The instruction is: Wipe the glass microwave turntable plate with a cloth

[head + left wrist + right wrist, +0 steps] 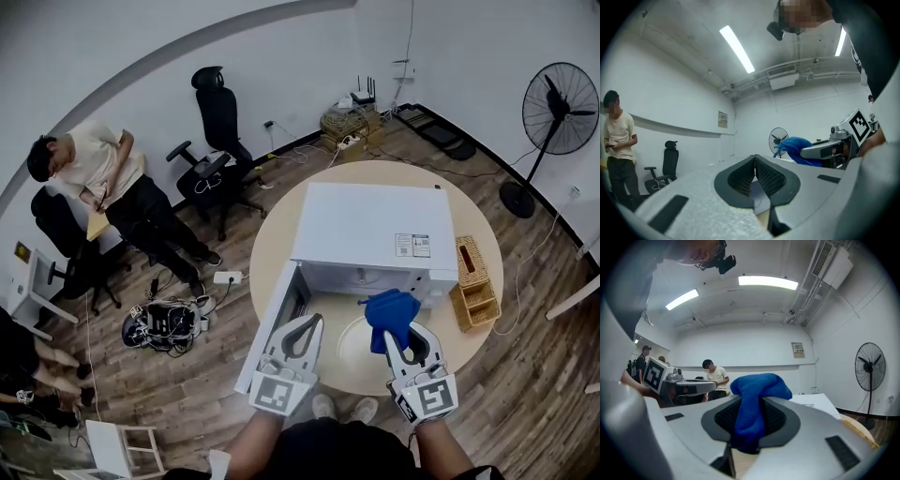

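Note:
The glass turntable plate [359, 352] lies flat on the round wooden table [281, 225], in front of the open microwave [370, 230]. My right gripper [396, 328] hangs over the plate's right part, shut on a blue cloth [389, 309] that bunches up above its tips. In the right gripper view the cloth [757, 390] fills the gap between the pads. My left gripper [313, 322] hovers left of the plate, near the microwave door [270, 330]; its jaws meet at the tip with nothing held. The left gripper view shows the closed left gripper [754, 158] and the blue cloth [794, 146] beyond.
A wicker tissue box [472, 261] and wicker tray [478, 302] sit at the table's right edge. A standing fan [560, 108] is at far right, an office chair [220, 122] behind the table, a person [103, 178] on the left, and cables [164, 323] on the floor.

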A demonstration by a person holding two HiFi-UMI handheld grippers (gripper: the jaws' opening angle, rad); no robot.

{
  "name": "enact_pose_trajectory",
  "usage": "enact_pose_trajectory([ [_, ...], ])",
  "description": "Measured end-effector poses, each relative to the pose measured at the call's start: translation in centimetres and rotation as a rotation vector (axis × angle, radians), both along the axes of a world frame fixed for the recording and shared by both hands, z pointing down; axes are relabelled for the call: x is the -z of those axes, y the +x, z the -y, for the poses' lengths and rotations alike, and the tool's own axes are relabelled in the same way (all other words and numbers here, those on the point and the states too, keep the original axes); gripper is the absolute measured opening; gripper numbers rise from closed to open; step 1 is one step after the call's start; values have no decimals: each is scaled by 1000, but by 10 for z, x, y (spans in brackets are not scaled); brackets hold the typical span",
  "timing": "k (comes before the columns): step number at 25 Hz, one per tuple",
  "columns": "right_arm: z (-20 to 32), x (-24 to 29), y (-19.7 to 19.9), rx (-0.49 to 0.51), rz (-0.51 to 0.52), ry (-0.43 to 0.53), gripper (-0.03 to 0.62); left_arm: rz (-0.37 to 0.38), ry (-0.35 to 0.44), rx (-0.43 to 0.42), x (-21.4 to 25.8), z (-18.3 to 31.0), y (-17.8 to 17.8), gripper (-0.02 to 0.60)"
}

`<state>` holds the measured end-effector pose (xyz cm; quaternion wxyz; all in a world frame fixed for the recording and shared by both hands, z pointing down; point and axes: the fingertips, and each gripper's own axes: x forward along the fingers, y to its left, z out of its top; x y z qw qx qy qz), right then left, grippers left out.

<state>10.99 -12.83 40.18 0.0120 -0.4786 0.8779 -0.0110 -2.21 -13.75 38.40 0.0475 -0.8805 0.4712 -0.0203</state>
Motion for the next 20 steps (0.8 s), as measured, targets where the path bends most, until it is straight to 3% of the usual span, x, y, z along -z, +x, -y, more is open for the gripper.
enact_pose_trajectory([
  [9,15,-23,-7,-7,-33,-27,94,-23,-28,7,-12,12,-7,6],
  [20,17,-74,-14,12,-47,-177,92,-19,-95,-36,-40,12,-4,6],
])
